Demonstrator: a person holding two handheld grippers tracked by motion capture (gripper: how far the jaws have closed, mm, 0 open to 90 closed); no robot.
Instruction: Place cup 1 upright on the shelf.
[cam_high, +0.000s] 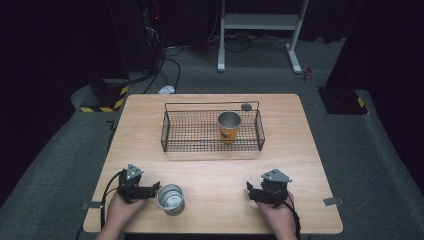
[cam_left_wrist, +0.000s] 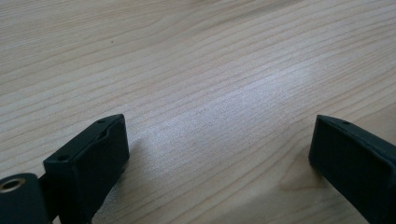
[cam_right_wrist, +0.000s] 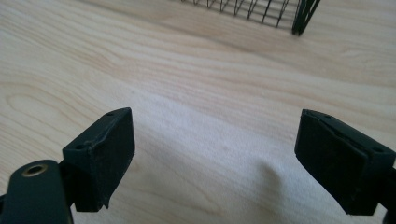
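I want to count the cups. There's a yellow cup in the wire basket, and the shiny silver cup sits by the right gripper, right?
Not quite. The silver cup stands by the left gripper, not the right one; the high view shows it. The right gripper has only bare table near it. The yellow cup is indeed in the wire basket.

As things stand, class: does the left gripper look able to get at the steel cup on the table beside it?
Probably yes. The left gripper sits right beside the steel cup, jaws open and empty, with bare table around. But the jaws seem aimed slightly past the cup, so the hand likely needs to turn.
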